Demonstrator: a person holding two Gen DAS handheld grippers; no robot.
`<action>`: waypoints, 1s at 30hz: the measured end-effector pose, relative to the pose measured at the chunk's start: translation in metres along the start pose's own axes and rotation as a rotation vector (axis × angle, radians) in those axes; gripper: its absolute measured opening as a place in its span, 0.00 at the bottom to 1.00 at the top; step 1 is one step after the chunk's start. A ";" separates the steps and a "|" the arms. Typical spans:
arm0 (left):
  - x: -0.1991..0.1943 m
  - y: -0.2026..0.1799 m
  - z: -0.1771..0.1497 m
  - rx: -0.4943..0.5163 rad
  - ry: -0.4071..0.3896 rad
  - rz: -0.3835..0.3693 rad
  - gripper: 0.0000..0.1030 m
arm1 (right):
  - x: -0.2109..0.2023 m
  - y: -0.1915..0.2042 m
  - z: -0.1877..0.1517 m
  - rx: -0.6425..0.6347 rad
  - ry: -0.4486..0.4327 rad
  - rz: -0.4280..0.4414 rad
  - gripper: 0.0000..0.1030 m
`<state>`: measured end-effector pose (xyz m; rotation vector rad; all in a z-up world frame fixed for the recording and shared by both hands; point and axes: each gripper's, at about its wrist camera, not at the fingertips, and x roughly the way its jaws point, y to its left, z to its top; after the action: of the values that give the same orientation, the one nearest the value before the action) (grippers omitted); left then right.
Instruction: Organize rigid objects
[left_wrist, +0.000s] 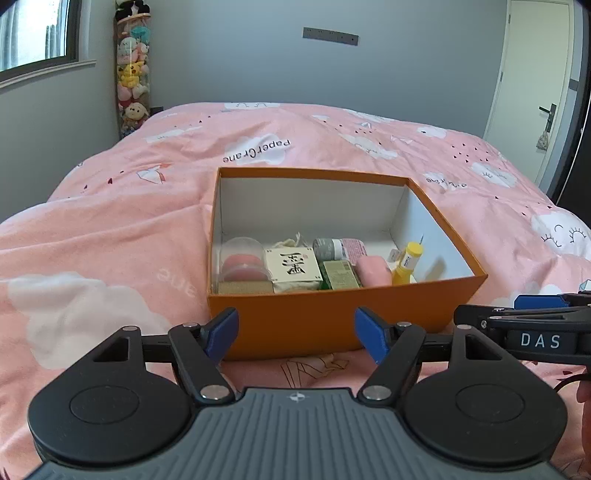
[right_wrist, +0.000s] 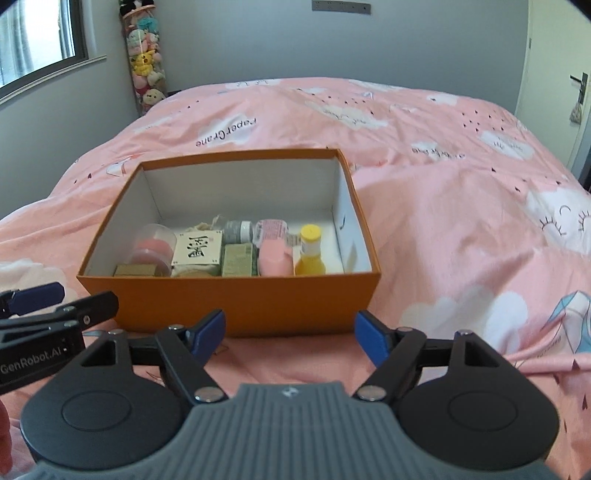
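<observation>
On the pink bedcover (left_wrist: 110, 229) sits one orange box (left_wrist: 325, 321), open at the top, with its contents packed in a row against its near wall. Counted from the left edge of the box to the right: one clear domed jar (left_wrist: 242, 258) with pink rounds inside, one tan block (left_wrist: 243, 288) in the near left corner, one cream box with black characters (left_wrist: 293, 269), one grey-capped jar (left_wrist: 327, 248) lying behind it, one green carton (left_wrist: 340, 276), one pink bottle (left_wrist: 373, 271) and one yellow bottle (left_wrist: 406, 266), upright, nearest the right wall; the far half of the box floor is bare. Two claws are in view. The left gripper (left_wrist: 297, 334) hangs just before the box's near wall, a little left of its middle, aimed downward at it, its blue pads spread wide with nothing between them and no pad touching the box. The right gripper (right_wrist: 290, 338) is beside it, before the near wall toward the box's right corner, likewise tilted down, its pads also spread and empty. Each claw's side shows at the edge of the other's view, close alongside.
</observation>
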<state>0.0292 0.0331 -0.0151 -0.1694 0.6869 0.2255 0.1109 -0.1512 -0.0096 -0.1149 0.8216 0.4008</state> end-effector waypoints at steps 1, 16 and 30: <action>-0.001 -0.001 -0.001 0.002 -0.001 0.002 0.82 | 0.000 -0.001 -0.001 0.005 0.001 0.000 0.74; 0.000 -0.007 0.000 0.025 0.016 0.048 0.82 | -0.007 -0.004 -0.008 0.012 -0.020 0.020 0.75; 0.001 -0.011 -0.002 0.045 0.019 0.048 0.82 | 0.000 -0.007 -0.010 0.022 0.008 0.030 0.76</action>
<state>0.0315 0.0221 -0.0164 -0.1124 0.7151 0.2541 0.1068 -0.1604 -0.0174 -0.0842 0.8364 0.4195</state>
